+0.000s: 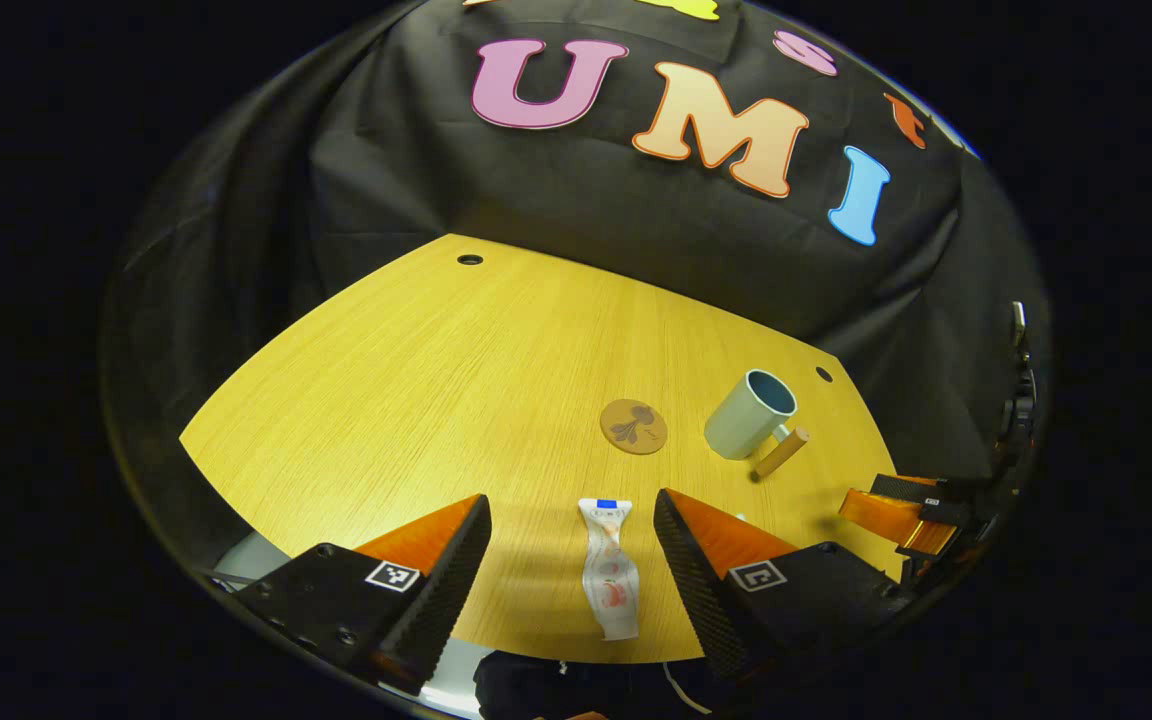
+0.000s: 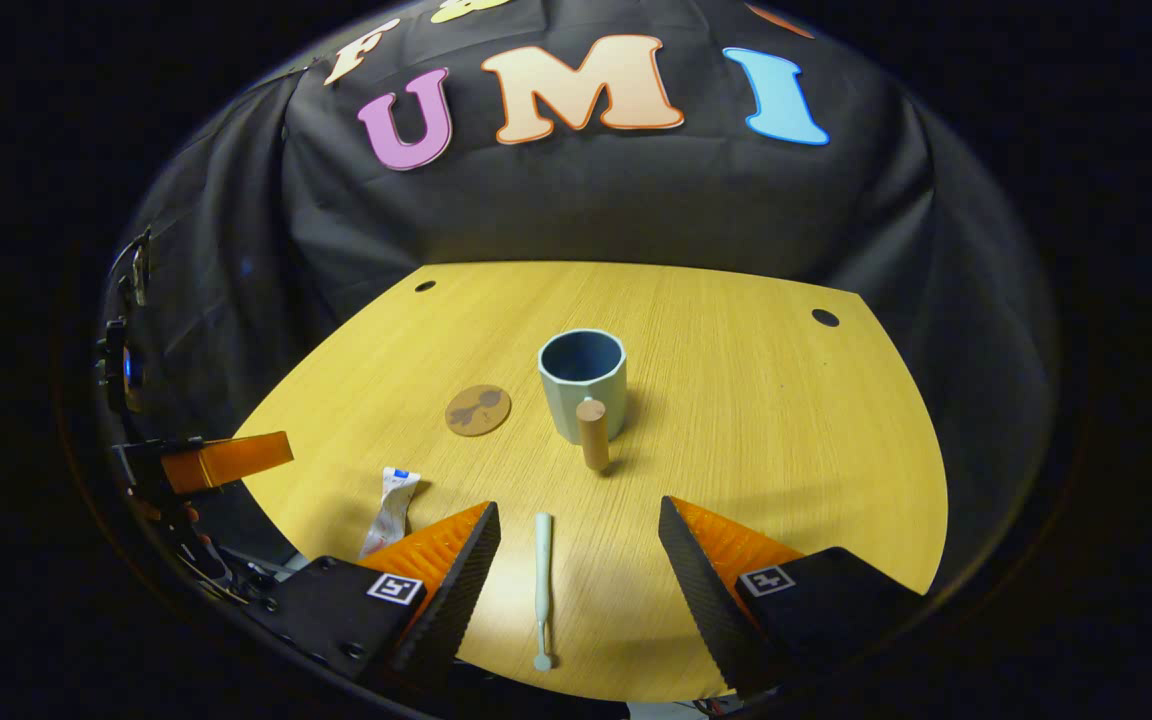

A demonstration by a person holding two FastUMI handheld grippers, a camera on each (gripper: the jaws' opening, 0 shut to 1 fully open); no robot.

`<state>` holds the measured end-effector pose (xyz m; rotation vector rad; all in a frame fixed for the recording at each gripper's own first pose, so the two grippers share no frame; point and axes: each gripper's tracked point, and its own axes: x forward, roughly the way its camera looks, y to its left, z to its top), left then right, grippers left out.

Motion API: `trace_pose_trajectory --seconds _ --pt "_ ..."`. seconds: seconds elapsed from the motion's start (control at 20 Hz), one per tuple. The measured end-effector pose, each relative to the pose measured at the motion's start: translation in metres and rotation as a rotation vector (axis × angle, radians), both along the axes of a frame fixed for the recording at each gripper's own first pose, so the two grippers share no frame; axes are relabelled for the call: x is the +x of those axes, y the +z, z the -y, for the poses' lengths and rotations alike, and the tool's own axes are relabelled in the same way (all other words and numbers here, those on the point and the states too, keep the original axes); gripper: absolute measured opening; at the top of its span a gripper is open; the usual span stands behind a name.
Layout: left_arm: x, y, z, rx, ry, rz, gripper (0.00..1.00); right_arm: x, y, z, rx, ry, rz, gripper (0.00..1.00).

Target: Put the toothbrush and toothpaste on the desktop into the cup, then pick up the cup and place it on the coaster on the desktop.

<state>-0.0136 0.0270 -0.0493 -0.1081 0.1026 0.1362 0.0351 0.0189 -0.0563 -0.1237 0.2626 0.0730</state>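
Observation:
The white toothpaste tube (image 1: 608, 565) lies on the wooden desktop (image 1: 416, 400) between the fingers of my open left gripper (image 1: 571, 500), untouched. Beyond it sit the round brown coaster (image 1: 633, 426) and the pale blue cup (image 1: 751, 413) with its wooden handle (image 1: 782, 452). In the right gripper view the pale toothbrush (image 2: 542, 580) lies lengthwise between the fingers of my open right gripper (image 2: 577, 505), nearer the left finger. The cup (image 2: 583, 380) stands upright straight ahead with its handle (image 2: 593, 432) towards me. The coaster (image 2: 478, 410) is to its left and the toothpaste (image 2: 391, 510) at the lower left.
Black cloth walls the booth behind the desktop (image 2: 786, 430). Small round holes (image 2: 824, 317) mark the desktop's far corners. The right gripper (image 1: 901, 510) shows at the right edge of the left gripper view, and the left gripper (image 2: 226, 458) at the left edge of the right gripper view.

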Motion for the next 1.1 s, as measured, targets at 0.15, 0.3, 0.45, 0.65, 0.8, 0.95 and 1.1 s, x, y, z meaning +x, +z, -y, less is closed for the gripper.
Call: trace_pose_trajectory --seconds 0.15,0.3,0.45,0.65,0.8,0.95,1.1 --pt "-0.007 -0.007 -0.011 -0.006 0.025 -0.006 0.95 0.009 -0.013 -0.008 -0.026 0.012 -0.049 0.95" --pt "-0.014 -0.013 -0.025 -0.008 0.057 -0.016 0.95 0.018 -0.031 -0.016 -0.038 0.017 -0.139 0.95" --pt "-0.018 -0.020 -0.037 -0.018 0.081 -0.031 0.95 0.027 -0.048 -0.020 -0.059 0.013 -0.235 0.99" --pt "-0.023 -0.031 -0.053 -0.053 0.119 -0.061 0.96 0.043 -0.069 -0.026 -0.103 0.018 -0.333 0.98" --pt "-0.025 -0.037 -0.064 -0.080 0.148 -0.068 0.96 0.048 -0.083 -0.025 -0.140 0.002 -0.405 0.93" --pt "-0.026 -0.040 -0.072 -0.096 0.166 -0.075 0.96 0.056 -0.091 -0.027 -0.160 -0.007 -0.445 0.79" --pt "-0.025 -0.042 -0.080 -0.092 0.187 -0.083 0.96 0.065 -0.097 -0.025 -0.162 -0.022 -0.498 0.70"
